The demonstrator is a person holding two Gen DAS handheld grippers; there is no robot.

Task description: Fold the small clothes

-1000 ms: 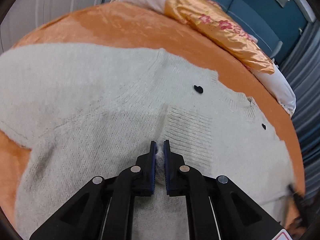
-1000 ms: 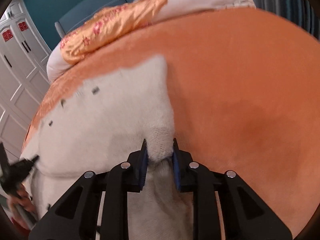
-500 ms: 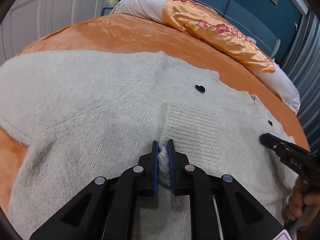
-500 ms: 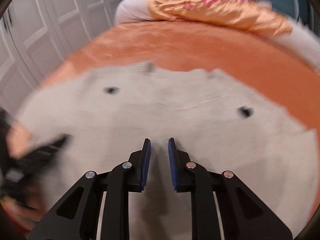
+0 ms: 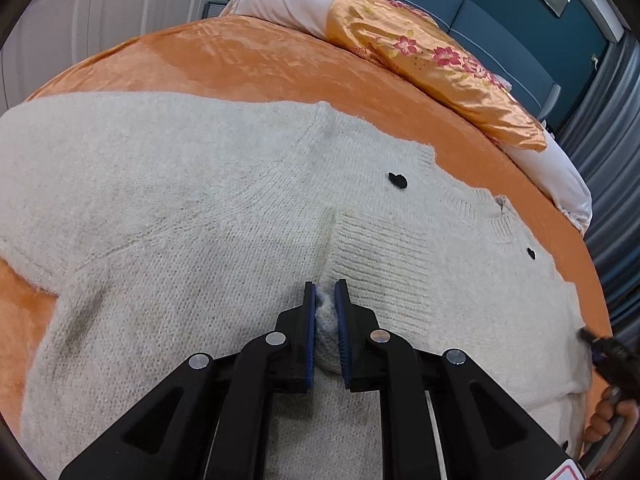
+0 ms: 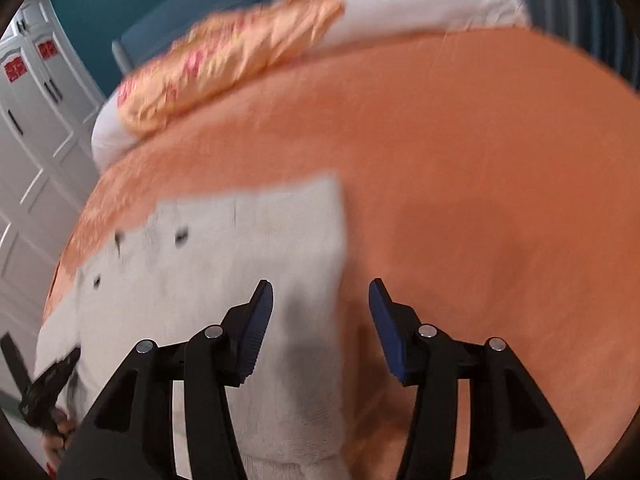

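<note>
A cream knitted cardigan (image 5: 200, 208) with small black buttons lies spread on an orange bedspread (image 5: 256, 60). One sleeve is folded in across its chest, ribbed cuff (image 5: 384, 256) on top. My left gripper (image 5: 325, 292) is shut on a pinch of that sleeve just below the cuff. In the right wrist view, which is motion-blurred, the cardigan (image 6: 240, 264) lies at lower left and my right gripper (image 6: 320, 292) is open and empty over its right edge. The right gripper also shows at the far right edge of the left wrist view (image 5: 600, 346).
An orange floral satin pillow (image 5: 432, 56) and a white pillow (image 5: 556, 172) lie along the head of the bed against a teal headboard (image 5: 500, 20). White wardrobe doors (image 6: 36, 128) stand to the left. Bare bedspread (image 6: 480, 184) lies right of the cardigan.
My right gripper let go of the other sleeve, swung across the cardigan and now hangs open at its right edge. My left gripper stays clamped on the sleeve; its jaws look slightly wider.
</note>
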